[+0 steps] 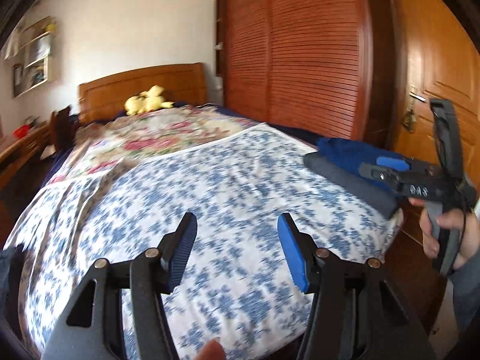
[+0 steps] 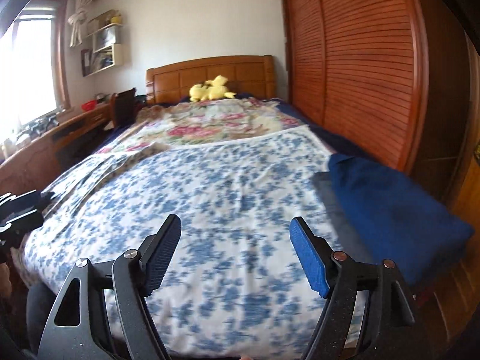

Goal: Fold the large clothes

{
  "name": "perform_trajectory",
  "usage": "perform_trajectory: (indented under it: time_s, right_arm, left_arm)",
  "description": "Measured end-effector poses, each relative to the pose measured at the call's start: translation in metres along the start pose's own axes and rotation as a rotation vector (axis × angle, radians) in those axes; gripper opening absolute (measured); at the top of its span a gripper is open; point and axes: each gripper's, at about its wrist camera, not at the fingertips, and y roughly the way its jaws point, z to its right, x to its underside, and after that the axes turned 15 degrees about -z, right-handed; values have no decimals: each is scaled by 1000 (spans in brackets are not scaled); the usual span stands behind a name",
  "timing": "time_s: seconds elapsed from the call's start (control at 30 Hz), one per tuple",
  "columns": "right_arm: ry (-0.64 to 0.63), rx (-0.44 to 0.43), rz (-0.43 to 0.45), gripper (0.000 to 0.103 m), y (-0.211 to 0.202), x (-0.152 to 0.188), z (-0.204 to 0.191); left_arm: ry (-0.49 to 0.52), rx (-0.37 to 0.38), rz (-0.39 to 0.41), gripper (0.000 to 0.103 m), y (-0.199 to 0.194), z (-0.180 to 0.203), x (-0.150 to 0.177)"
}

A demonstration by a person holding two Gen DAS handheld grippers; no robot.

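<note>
A folded dark blue garment (image 1: 339,150) lies on a folded grey one (image 1: 336,169) at the bed's right edge. The same stack shows in the right wrist view, blue (image 2: 390,207) over grey (image 2: 328,192). My left gripper (image 1: 237,225) hangs open over the blue-and-white flowered bedspread (image 1: 225,180) with nothing between its fingers. My right gripper (image 2: 235,225) is open too and empty above the bedspread (image 2: 228,186). In the left wrist view, a hand holds the right gripper (image 1: 387,169) just over the folded stack. The left gripper's black body (image 2: 18,213) peeks in at the left edge.
A pink flowered blanket (image 2: 216,126) covers the bed's far half, with a yellow plush toy (image 2: 211,88) by the wooden headboard (image 2: 210,72). A slatted wardrobe (image 2: 360,60) runs along the right side, a door (image 1: 444,75) beyond it. A desk (image 2: 60,132) stands on the left.
</note>
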Motion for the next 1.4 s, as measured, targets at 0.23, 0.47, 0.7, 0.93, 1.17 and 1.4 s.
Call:
perform_trajectory:
  time_s: [0.23, 0.47, 0.7, 0.93, 1.17, 1.4]
  right_arm:
    - [-51, -95, -10, 77, 28, 22, -80]
    - [-84, -169, -4, 77, 35, 29, -134]
    - [-109, -196, 38, 77, 23, 32, -165]
    - [-114, -200, 63, 77, 12, 36, -174]
    - [-119, -197, 68, 77, 10, 38, -177]
    - [-113, -194, 73, 77, 10, 39, -176]
  left_arm:
    - [-132, -77, -16, 55, -3, -54, 36]
    - [-225, -158, 8, 55, -26, -88, 60]
    - [-225, -244, 53, 55, -49, -96, 74]
    - [-235, -243, 63, 55, -52, -97, 85]
    - [-254, -239, 67, 55, -51, -101, 90]
    - [-255, -239, 68, 55, -51, -102, 90]
